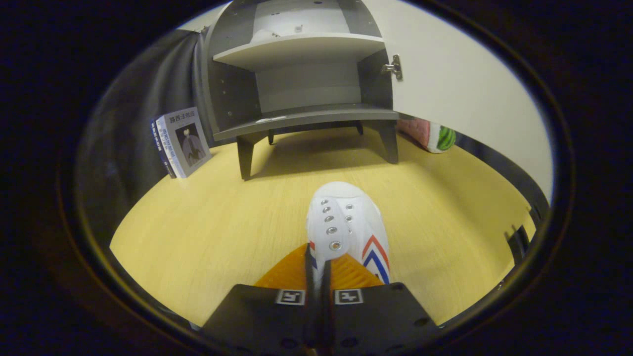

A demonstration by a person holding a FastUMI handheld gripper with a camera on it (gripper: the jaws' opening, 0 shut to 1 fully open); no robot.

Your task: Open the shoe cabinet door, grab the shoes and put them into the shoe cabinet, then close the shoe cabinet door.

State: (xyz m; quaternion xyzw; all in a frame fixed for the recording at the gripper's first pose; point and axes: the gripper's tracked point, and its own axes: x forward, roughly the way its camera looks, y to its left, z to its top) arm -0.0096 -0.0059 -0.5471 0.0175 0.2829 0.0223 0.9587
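White canvas shoe (pixel 346 222) with red and blue chevrons is pinched at its collar by my gripper (pixel 319 269), fingers closed on it, toe pointing ahead. Beyond it on the yellow wooden table (pixel 207 222) stands the grey shoe cabinet (pixel 301 79), door (pixel 460 84) swung open, shelves bare.

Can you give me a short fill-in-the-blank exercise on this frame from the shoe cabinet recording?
1. The shoe cabinet door stands ___.
2. The gripper fingers are closed on the white ___, toe pointing at the cabinet.
3. The books lean against the booth wall on the cabinet's ___ side.
4. Both cabinet shelves hold ___ shoes.

Missing words: open; shoe; left; no
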